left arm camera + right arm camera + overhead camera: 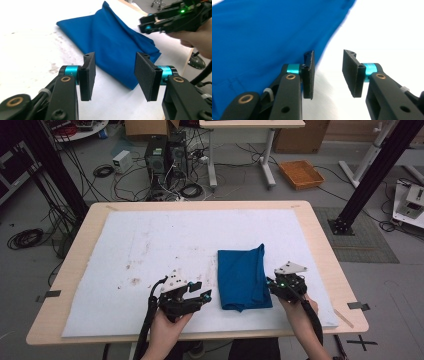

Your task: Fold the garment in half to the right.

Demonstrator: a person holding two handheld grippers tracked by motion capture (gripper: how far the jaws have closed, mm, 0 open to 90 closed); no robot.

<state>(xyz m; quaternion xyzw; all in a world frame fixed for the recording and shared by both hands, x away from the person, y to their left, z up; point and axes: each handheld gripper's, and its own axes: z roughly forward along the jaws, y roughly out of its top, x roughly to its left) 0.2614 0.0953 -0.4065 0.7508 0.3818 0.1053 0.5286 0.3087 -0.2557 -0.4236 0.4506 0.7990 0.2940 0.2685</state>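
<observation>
That folded blue cloth lying on the white surface between both tools, left tool and right tool gaping empty, looks soft and floppy, so I'd pinch an edge.

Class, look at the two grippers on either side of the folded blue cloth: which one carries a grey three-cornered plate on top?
The right gripper, at the blue cloth's right edge. The left gripper, left of the cloth, has no such plate.
</observation>
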